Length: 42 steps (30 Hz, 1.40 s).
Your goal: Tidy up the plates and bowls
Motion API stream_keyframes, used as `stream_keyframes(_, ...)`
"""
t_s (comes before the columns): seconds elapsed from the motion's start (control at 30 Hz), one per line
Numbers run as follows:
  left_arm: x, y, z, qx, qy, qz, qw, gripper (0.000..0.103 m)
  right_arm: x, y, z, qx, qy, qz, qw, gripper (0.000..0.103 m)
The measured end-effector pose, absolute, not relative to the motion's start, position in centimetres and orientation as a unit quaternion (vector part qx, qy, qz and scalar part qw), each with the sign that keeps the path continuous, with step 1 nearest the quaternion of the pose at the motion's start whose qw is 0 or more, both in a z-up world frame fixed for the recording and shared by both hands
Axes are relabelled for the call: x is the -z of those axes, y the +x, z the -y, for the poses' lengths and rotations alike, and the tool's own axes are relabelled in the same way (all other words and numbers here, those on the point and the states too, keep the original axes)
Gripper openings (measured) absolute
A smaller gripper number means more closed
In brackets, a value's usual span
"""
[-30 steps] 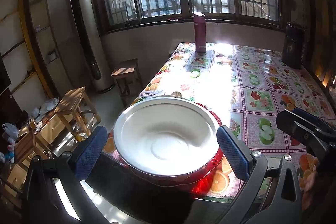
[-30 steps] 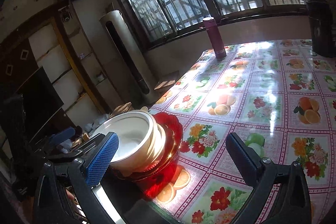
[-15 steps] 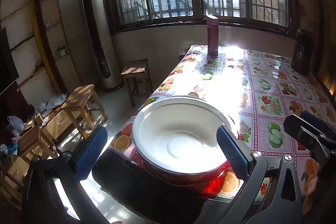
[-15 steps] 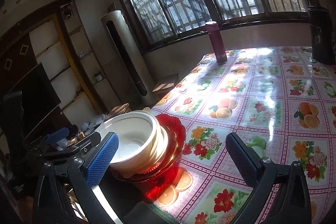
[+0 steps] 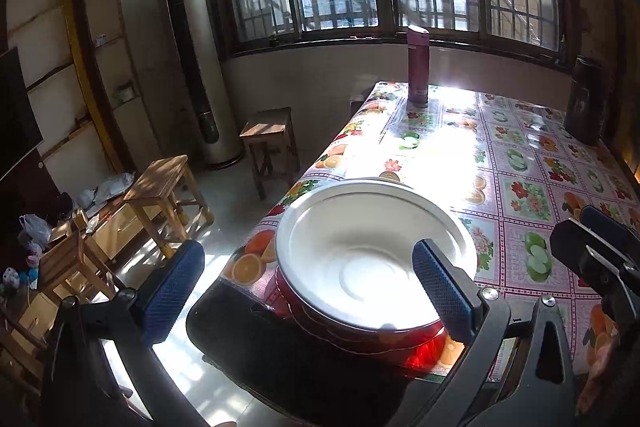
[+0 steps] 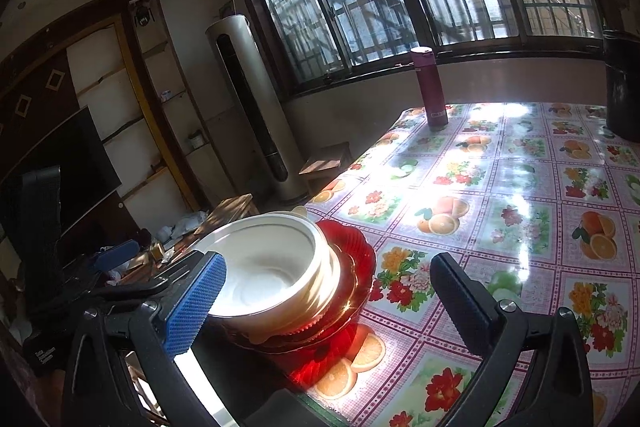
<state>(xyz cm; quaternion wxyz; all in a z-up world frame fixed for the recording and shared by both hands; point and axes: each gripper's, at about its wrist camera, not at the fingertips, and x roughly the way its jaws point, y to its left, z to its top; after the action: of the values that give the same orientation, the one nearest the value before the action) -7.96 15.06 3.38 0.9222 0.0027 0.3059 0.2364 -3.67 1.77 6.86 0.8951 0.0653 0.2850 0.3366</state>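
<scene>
Left wrist view: the wide white ceramic bowl [image 5: 376,259] is being shown nested in the red ribbed glass dishes [image 5: 404,345], the whole stack sitting at the near left corner of the table [image 5: 520,163] with the glossy fruit-and-flower oilcloth. The left tongs [image 5: 308,283] are being held wide apart and empty, the right blue pad overlapping the bowl's rim in the picture; contact cannot be told. In the right wrist view the right tongs [image 6: 324,303] are likewise being held wide and empty, just beside the stack on its right.

The stacking itself is judged nearly done, so both tongs should be drawn away slowly and level, without the rim being clipped. The stack is sitting close to the table edge, and a nudge toward the near left could tip it off. If it is to be pushed farther in, the red base should be pressed, not the bowl.

Compared with a second ago, the left camera is being carried to the left and back: the bowl is now appearing right of centre, more floor and wooden stools [image 5: 164,195] are being shown. The right view is barely being altered.
</scene>
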Motion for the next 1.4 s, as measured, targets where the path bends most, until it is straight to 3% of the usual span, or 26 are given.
stream_keyframes(1.4, -1.8, -11.6, -19.2, -0.297, -0.052, -0.308, 0.902, 0.103, -8.7, -7.1, -7.0, -0.39, 0.021, -0.245, 0.888, 0.103)
